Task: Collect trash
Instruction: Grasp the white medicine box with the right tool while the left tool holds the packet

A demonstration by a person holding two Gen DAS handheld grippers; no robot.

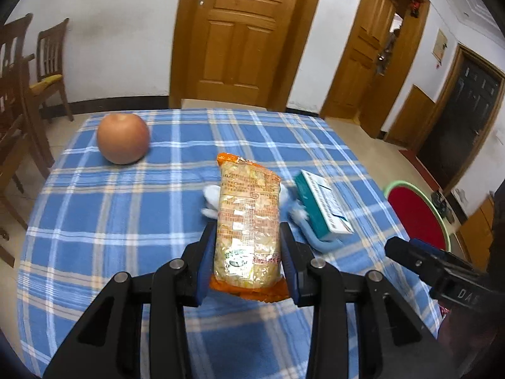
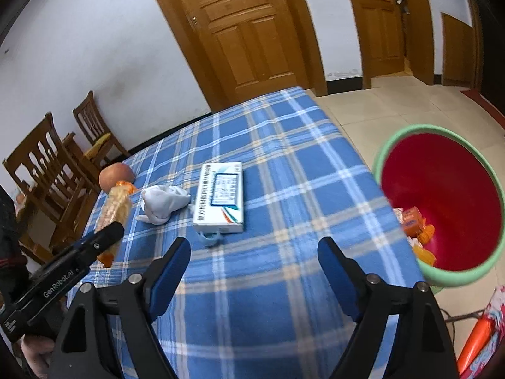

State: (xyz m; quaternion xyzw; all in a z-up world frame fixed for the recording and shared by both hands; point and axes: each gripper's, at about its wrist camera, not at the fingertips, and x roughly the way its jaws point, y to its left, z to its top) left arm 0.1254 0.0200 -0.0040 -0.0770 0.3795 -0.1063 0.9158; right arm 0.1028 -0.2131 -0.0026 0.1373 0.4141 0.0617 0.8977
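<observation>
Left wrist view: the left claw (image 1: 249, 252) points down at a slant and clamps a noodle packet (image 1: 247, 221) between its blue pads, lifted off the blue plaid counter (image 1: 126, 221). Beyond lie an apple (image 1: 123, 138) at far left, crumpled white tissue (image 2: 162, 203) and a teal-and-white box (image 2: 221, 197) to the right. The right claw (image 2: 254, 268) tilts down over the counter's near edge, spread wide and empty. A red bin (image 2: 448, 208) stands on the floor at right, with wrappers inside.
</observation>
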